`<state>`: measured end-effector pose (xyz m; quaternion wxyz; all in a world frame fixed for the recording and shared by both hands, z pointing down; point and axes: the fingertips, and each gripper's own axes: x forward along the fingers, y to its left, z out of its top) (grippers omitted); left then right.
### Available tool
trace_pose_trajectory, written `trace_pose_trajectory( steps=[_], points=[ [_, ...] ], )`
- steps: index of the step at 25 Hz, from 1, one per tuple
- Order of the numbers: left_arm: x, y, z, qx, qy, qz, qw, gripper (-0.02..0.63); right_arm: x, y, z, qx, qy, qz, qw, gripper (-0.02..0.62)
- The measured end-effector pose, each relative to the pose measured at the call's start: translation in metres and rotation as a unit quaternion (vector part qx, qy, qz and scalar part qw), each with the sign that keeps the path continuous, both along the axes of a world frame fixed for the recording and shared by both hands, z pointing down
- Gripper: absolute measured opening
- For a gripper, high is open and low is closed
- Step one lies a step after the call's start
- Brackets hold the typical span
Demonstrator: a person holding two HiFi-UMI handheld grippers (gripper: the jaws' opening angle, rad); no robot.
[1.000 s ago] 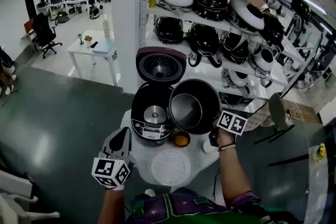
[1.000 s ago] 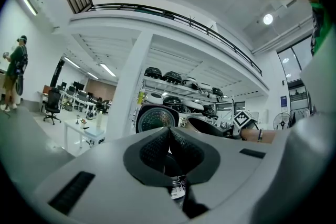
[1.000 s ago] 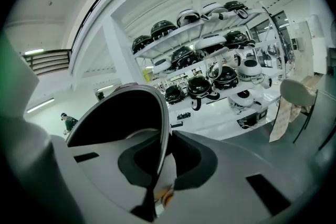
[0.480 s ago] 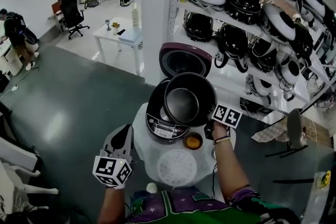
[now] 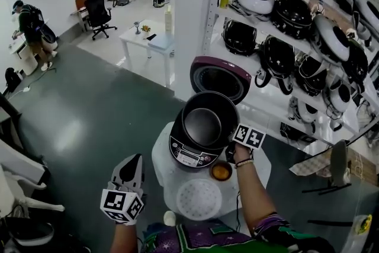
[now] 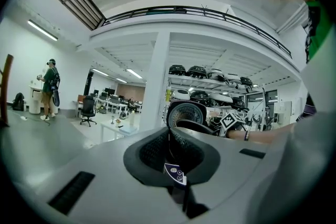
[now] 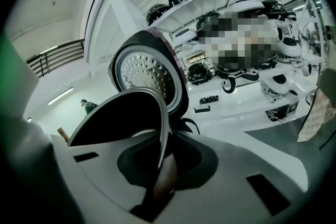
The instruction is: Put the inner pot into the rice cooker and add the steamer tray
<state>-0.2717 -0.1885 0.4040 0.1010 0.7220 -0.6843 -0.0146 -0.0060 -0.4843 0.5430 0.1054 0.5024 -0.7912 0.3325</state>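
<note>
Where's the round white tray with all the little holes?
In the head view, the steamer tray lies flat on the small white table, at the edge nearest the person. It sits just in front of the small orange cup and the rice cooker.

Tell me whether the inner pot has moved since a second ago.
Yes. The inner pot has shifted left, from beside the rice cooker to over its open body.

- Dark round metal inner pot (image 5: 202, 123), centre of the head view: it hides from you the cavity of the black rice cooker (image 5: 188, 158).
- Cooker panel print: too small to read.
- Small round bowl (image 5: 221, 172), just below: orange contents unidentifiable.
- Right gripper view: the pot's lower wall is hidden behind your right gripper (image 7: 163, 165).
</note>
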Motion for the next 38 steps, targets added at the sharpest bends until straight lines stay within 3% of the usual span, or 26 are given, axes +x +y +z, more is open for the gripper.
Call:
trace_pose_trajectory(
  steps=[8,18,24,30,38],
  points=[
    [-0.01,-0.001,0.007,-0.011,-0.003,-0.027,0.9996,0.023,-0.016,-0.022,0.034,-0.014,0.037,-0.011,0.999,0.044],
    [-0.019,-0.001,0.014,-0.022,0.002,-0.045,0.9987,0.023,-0.028,-0.032,0.05,0.006,0.125,-0.031,0.992,0.06],
    [-0.022,0.0,0.018,-0.023,0.005,-0.043,0.9988,0.023,-0.025,-0.029,0.057,0.0,0.134,-0.028,0.991,0.075],
    [-0.023,-0.005,0.016,-0.018,0.01,-0.023,0.9995,0.023,-0.006,-0.016,0.057,-0.003,0.128,-0.014,0.992,0.08],
    [-0.011,-0.008,0.01,-0.003,0.013,0.037,0.9992,0.023,0.021,0.026,0.028,0.037,0.115,0.005,0.993,0.083]
  ],
)
